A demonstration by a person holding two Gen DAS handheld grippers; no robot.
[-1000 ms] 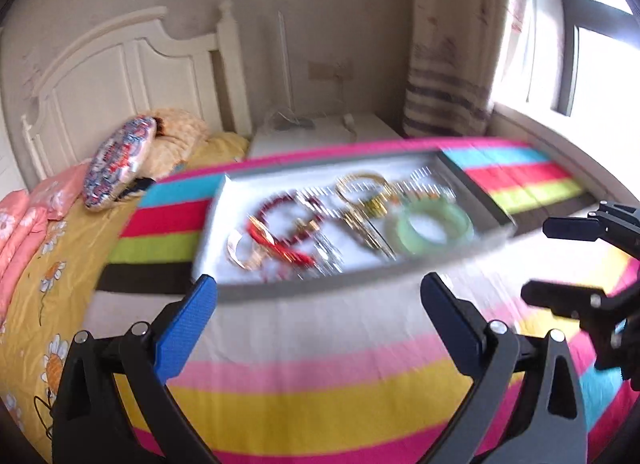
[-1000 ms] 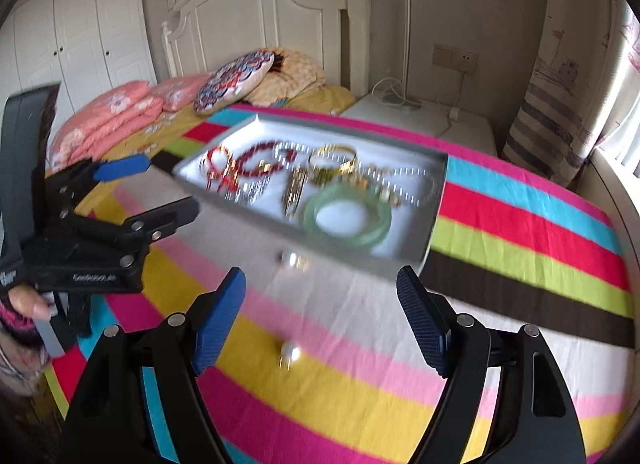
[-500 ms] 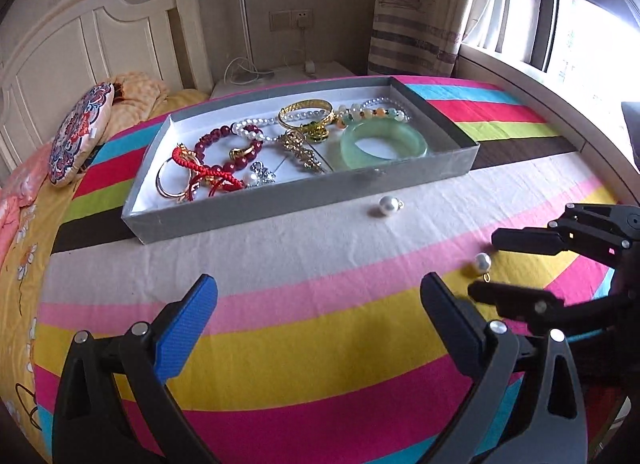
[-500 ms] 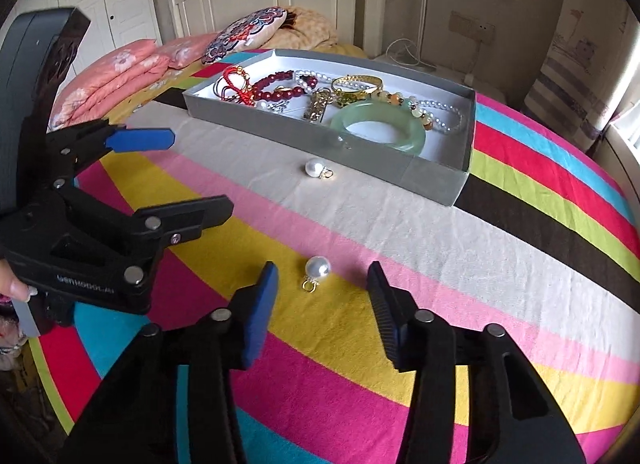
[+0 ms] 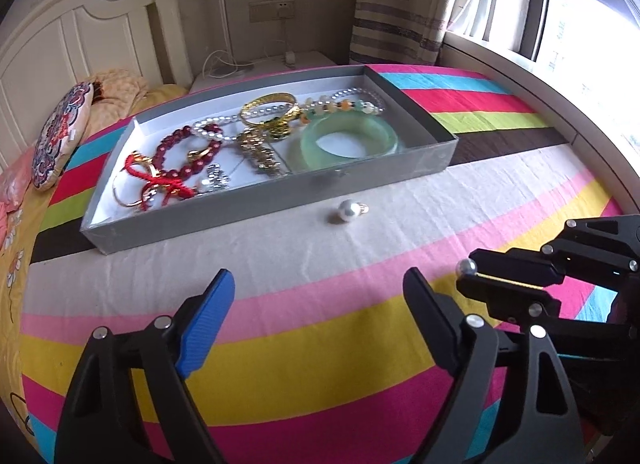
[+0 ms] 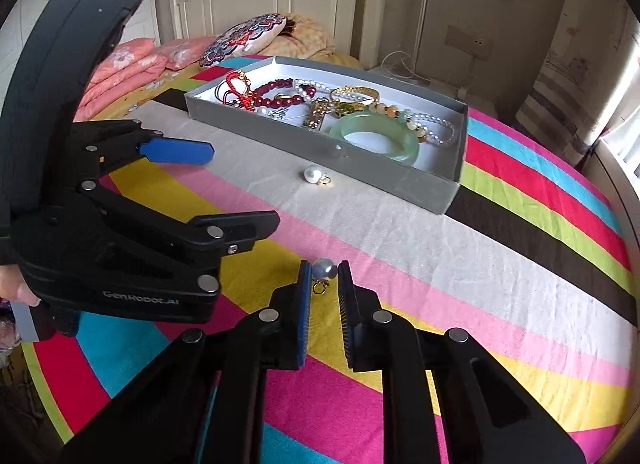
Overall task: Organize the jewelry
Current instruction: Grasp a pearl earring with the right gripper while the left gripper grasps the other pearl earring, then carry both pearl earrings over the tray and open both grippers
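Observation:
A grey jewelry box (image 5: 260, 200) (image 6: 424, 188) lies on the striped cloth, holding a green bangle (image 5: 348, 140) (image 6: 376, 136), red beads (image 5: 188, 152), gold pieces and pearl strands. One loose pearl pendant (image 5: 347, 210) (image 6: 314, 175) lies just in front of the box. My right gripper (image 6: 324, 272) is shut on a second pearl pendant (image 6: 323, 269), which also shows in the left wrist view (image 5: 466, 266). My left gripper (image 5: 316, 320) is open and empty above the cloth, to the left of the right gripper.
The cloth covers a bed with a white headboard (image 5: 80, 44). A patterned cushion (image 5: 60, 132) and pink folded bedding (image 6: 132, 68) lie at the head end. A nightstand (image 5: 260, 68) and a window (image 5: 580, 24) stand beyond the bed.
My right gripper has closed its fingers around the near pearl pendant. Both grippers have moved lower and nearer the cloth; the left stays open.

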